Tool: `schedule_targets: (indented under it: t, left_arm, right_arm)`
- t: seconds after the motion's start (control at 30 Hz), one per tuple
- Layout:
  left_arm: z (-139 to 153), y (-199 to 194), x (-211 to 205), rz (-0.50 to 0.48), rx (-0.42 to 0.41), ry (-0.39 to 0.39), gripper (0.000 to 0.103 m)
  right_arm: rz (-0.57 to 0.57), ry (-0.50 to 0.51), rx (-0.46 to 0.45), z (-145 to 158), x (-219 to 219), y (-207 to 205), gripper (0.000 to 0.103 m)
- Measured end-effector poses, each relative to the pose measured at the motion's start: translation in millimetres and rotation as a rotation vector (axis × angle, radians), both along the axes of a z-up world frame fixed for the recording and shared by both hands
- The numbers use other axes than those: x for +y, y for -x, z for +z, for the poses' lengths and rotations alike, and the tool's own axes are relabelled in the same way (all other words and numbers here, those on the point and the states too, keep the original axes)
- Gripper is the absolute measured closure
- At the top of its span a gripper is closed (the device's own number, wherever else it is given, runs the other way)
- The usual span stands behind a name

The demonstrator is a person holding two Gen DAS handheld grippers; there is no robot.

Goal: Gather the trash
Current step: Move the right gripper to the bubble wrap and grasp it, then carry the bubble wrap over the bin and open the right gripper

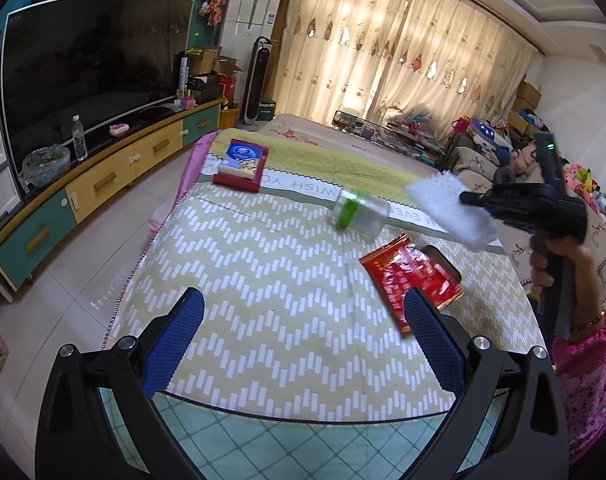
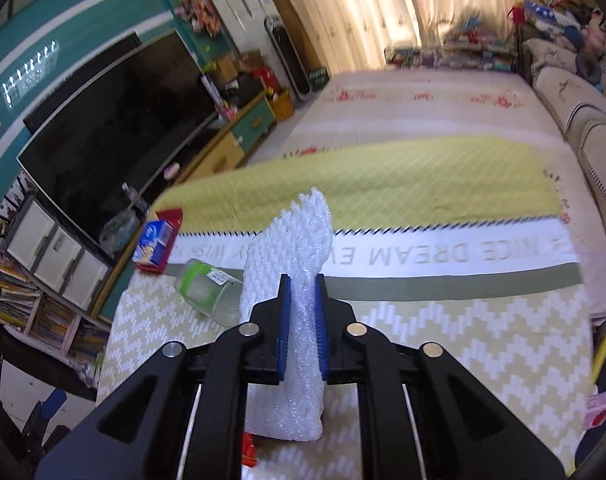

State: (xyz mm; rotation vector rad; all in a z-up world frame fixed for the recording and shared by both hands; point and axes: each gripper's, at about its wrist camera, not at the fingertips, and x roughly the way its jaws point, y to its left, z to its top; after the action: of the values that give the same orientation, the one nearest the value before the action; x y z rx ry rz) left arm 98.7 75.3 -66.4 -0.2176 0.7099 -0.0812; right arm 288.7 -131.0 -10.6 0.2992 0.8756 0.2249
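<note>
**Already lifted: foam sheet pinched in the right gripper**

Clearly the right gripper (image 2: 301, 292) has its blue pads clenched on a white foam packing sheet (image 2: 291, 280), which stands up between the fingers and hangs below them; from the left wrist view the same sheet (image 1: 449, 210) is held in the air above the bed's far side, clear of the bedspread (image 1: 263, 264). The left gripper (image 1: 303, 336) is released, its fingers spread wide with nothing between them, hovering over the near end of the bed.

The foam looks very light, soft and springy, so a grip across its flat middle, as now, should hold it well; it will squash rather than slip, and cannot break.

Other litter lies on the bedspread. A red snack wrapper (image 1: 411, 276) sits just ahead of the left gripper's right finger: thin, crinkly and slick, probably best pinched at a raised edge. A clear plastic bottle (image 1: 357, 214) with a green label lies on its side further off; it is light but round and apt to roll, so closing across its body seems safest. A red-and-blue box (image 1: 242, 165) lies near the bed's left edge, stiff and easy to take by its sides.
</note>
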Motion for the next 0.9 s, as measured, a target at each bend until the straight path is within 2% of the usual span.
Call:
schedule_targets:
  t: [0.2, 0.43, 0.57, 0.7, 0.9]
  left_arm:
    - [5, 5, -22, -0.042, -0.005, -0.026, 0.005]
    - [9, 8, -50, -0.09, -0.013, -0.047, 0.005]
    - [10, 5, -63, -0.107, -0.008, -0.046, 0.005]
    - [8, 1, -78, -0.112, 0.007, -0.05, 0.005]
    - [7, -3, -104, -0.135, 0.017, -0.072, 0.005]
  right_arm:
    - [-0.07, 0.031, -0.096, 23, -34, 51, 0.092]
    - [-0.248, 0.132, -0.162, 29, -101, 123, 0.092]
    - [-0.401, 0.236, -0.146, 16, -145, 163, 0.091]
    - [-0.514, 0.294, -0.096, -6, -186, 187, 0.09]
    - [-0.614, 0.296, -0.026, -44, -233, 202, 0.089]
